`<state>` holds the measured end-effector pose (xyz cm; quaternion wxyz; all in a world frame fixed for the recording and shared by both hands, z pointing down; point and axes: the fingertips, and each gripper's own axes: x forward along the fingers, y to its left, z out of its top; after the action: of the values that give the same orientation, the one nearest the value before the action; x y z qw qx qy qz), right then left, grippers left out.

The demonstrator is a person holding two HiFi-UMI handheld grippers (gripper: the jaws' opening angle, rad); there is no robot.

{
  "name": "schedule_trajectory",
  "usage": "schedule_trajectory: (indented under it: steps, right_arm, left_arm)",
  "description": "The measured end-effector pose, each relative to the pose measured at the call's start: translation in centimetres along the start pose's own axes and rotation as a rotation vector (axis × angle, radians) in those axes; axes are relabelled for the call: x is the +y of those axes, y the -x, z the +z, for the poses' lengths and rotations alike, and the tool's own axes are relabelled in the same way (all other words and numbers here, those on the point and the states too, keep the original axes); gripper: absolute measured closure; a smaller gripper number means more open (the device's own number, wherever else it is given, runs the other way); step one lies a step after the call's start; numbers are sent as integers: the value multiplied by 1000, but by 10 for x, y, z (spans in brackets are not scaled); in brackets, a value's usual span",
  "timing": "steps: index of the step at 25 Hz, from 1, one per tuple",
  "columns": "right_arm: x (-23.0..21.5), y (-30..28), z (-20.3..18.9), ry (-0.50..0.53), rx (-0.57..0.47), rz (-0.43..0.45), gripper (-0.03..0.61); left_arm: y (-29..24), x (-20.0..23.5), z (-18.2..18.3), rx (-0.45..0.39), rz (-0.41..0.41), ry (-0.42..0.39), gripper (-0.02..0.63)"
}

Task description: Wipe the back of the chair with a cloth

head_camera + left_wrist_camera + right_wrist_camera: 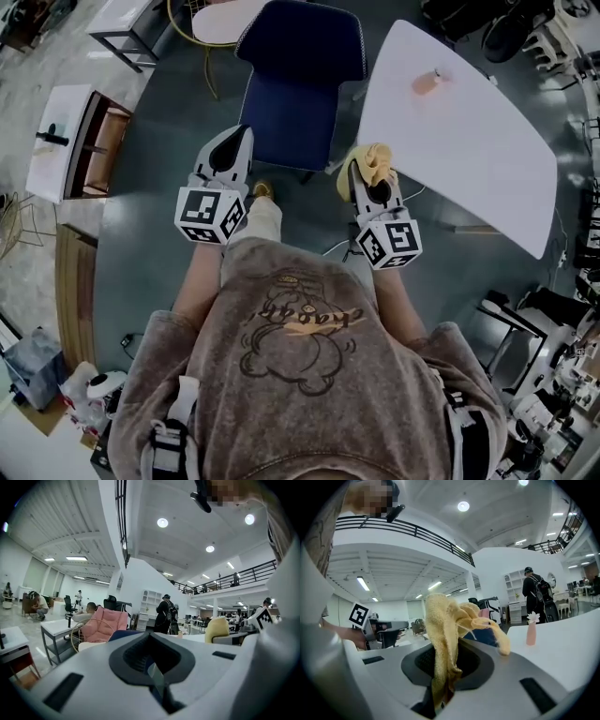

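A dark blue office chair stands straight ahead, its back toward me. My right gripper is shut on a yellow cloth, which bunches up over the jaws. In the right gripper view the cloth rises out of the jaw gap and droops to the right, with the chair just behind it. My left gripper is shut with nothing in it and points at the chair's left side. The left gripper view shows the chair beyond the closed jaws. Both grippers hang short of the chair.
A white table stands right of the chair, with a small pink vase on it. A pink padded chair and several people are farther back. A white cabinet is on the left. Equipment stands at the lower right.
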<state>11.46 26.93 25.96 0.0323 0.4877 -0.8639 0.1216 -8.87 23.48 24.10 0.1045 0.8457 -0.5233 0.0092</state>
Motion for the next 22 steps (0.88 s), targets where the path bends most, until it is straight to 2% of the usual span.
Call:
schedule_trajectory:
  steps: [6,10,16,22]
  right_arm:
    - [-8,-77,19,0,21,-47,509]
    - [-18,-104,34,5,1,-89,509]
    - [-40,-111,44,-5,3,-141,509]
    - [-57,-130,48,2,-4,-155,509]
  left_arm:
    - [-61,61,21,10,-62,24,611]
    - [-89,87,32,9,-91,14,611]
    - [-122,88,47,8,-119,8,611]
    - [-155,85,56,8,-161,11,611]
